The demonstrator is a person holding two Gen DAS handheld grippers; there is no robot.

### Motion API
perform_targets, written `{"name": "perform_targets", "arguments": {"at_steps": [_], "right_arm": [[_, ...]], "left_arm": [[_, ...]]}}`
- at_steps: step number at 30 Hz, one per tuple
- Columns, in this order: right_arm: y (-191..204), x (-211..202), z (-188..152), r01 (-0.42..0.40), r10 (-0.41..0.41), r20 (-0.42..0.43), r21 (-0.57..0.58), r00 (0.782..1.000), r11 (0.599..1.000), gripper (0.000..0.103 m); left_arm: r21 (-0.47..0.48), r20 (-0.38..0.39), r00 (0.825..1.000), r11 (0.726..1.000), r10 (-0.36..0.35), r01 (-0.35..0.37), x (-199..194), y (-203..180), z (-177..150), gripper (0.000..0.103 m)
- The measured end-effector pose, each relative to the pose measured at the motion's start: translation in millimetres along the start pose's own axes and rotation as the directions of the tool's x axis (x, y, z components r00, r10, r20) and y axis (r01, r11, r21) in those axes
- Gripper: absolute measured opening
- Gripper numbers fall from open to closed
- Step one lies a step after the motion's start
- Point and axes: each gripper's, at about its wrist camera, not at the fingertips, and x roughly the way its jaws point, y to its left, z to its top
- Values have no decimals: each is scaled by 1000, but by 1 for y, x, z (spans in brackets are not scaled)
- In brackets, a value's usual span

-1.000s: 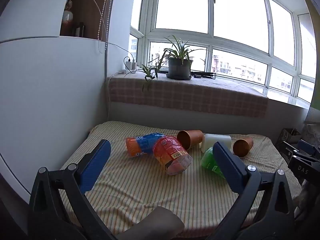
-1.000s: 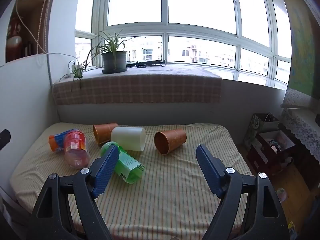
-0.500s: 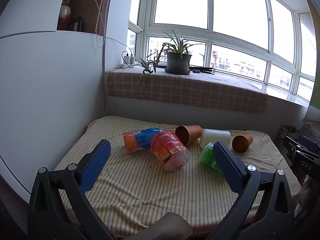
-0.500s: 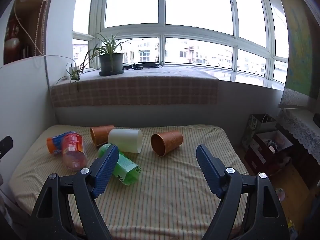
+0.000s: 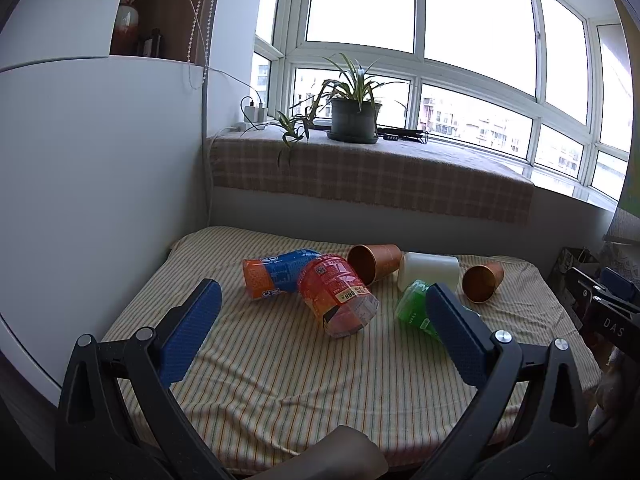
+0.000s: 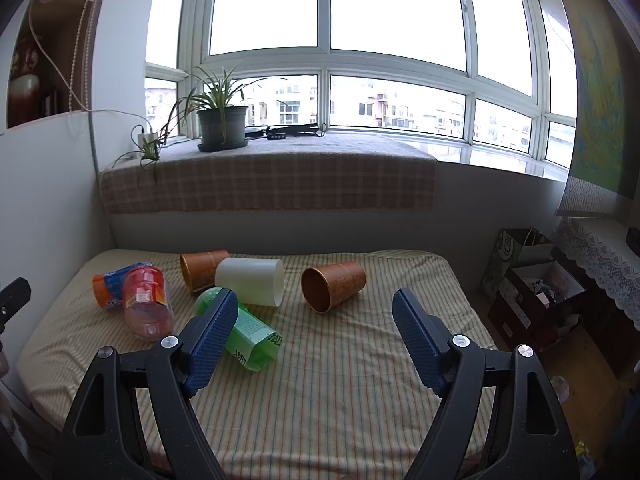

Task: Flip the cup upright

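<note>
While I hold both tools above the near edge of the striped bed [image 6: 352, 396], the right gripper [image 6: 308, 340] and the left gripper [image 5: 316, 340] each have their blue pads spread wide with nothing between them. The cup I would right, a copper-brown cup [image 6: 333, 286], lies on its side near the middle of the bed, mouth toward me, apart from the rest. To its left lie a white cup [image 6: 250, 282], a second brown cup [image 6: 200, 272], a green bottle [image 6: 250, 336], a red bottle [image 6: 146, 304] and an orange-and-blue bottle [image 6: 108, 286]. I judge the cup light, thin-walled and easily dented, and likely to roll on the soft cloth. I would pinch it gently across the wall near the rim. Compared with a second ago, both cameras sit slightly farther back and higher; the objects have not moved.
</note>
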Motion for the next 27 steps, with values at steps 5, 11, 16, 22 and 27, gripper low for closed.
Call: {"name": "perform_targets", "arguments": {"at_steps": [5,11,16,22,27], "right_arm": [[0,0,0,2,-2,-1,2,1000,1000,79],[-1,1,0,2,-2,0,5,1000,1000,79],[-2,1,0,3,-3,-1,8,1000,1000,79],[-1,1,0,-1,1,-2,3,1000,1000,79],[-1,2,0,-3,3,-5,-1,1000,1000,79]], "left_arm": [[8,-4,1000,1000,-3,3,1,-3,-4,103],[7,-6,1000,1000,-4,4,1,-3,-1,103],[6,-9,1000,1000,-4,4,1,-1,0,103],[7,-9,1000,1000,-4,4,1,-2,0,103],[4,-16,1000,1000,-3,3,2,-2,-3,103]]}}
